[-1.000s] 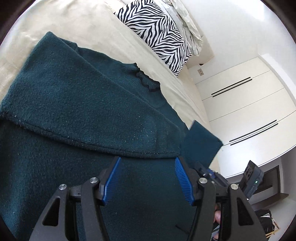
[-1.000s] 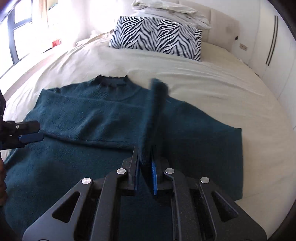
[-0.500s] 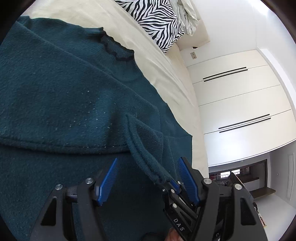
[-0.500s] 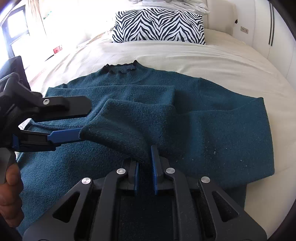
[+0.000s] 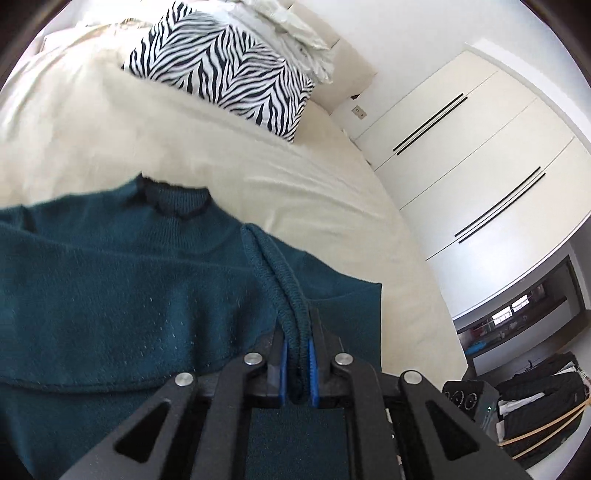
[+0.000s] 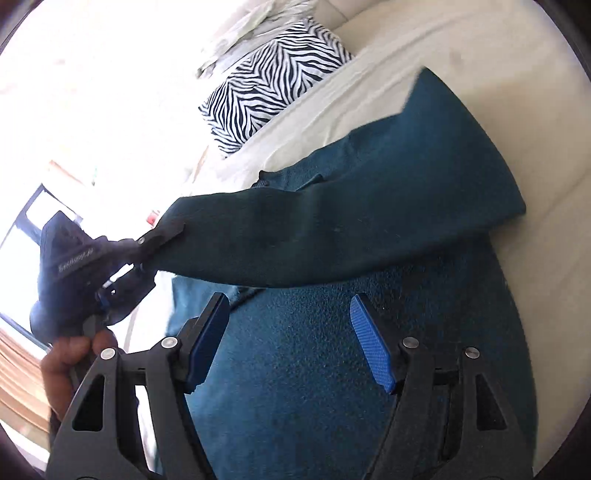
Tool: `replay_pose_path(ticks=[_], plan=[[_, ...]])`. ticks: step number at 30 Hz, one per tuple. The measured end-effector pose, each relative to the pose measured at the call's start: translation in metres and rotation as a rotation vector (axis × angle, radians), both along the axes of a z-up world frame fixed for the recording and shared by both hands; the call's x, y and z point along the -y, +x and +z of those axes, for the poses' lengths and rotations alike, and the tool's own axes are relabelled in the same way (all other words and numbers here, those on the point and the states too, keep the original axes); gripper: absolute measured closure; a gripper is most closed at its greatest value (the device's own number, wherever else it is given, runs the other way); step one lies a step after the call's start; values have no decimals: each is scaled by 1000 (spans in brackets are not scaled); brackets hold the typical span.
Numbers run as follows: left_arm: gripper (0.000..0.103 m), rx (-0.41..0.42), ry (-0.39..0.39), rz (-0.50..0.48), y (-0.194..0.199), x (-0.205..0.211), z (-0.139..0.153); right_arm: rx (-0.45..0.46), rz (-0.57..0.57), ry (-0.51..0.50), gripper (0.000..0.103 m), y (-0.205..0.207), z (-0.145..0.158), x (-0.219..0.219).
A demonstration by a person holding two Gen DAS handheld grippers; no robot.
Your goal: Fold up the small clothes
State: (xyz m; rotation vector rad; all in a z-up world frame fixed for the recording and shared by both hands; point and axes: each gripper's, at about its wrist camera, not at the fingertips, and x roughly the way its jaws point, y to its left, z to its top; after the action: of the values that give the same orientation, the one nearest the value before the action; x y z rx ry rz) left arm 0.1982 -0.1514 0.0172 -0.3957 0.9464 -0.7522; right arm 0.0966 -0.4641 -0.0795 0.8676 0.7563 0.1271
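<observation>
A dark teal knit sweater (image 5: 110, 288) lies spread on a cream bed (image 5: 258, 177), collar toward the pillows. My left gripper (image 5: 295, 365) is shut on the ribbed cuff of the sweater's sleeve (image 5: 280, 280). In the right wrist view the left gripper (image 6: 147, 243) holds that sleeve (image 6: 351, 221) lifted and stretched across above the sweater body (image 6: 314, 369). My right gripper (image 6: 291, 343) is open and empty, just above the sweater body, below the lifted sleeve.
A zebra-print pillow (image 5: 225, 70) and pale bedding (image 5: 295, 26) lie at the head of the bed. White wardrobe doors (image 5: 480, 155) stand to the right. A bright window (image 6: 37, 221) is on the left.
The sleeve passed from right gripper to left: my left gripper closed on the cuff, my right gripper opened and let go. The left gripper now holds the sleeve lifted across the body.
</observation>
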Motion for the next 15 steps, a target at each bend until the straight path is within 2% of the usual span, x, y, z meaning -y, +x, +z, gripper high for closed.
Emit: replay_pose_path(ticks=[4,7,9,15], plan=[[93,136,-28,24,0,-24,33,-39,-90,244,35,4,-28,22],[93,183,-26,41,4,-37,41,-19,-144,391,35,10,-44,31],[93,172,-26,65,15,-46,36,-12,-174,457,35,16,-52,36],[93,89,7,147,41,-85,-16,46,-315,629,35,26,-74,66]])
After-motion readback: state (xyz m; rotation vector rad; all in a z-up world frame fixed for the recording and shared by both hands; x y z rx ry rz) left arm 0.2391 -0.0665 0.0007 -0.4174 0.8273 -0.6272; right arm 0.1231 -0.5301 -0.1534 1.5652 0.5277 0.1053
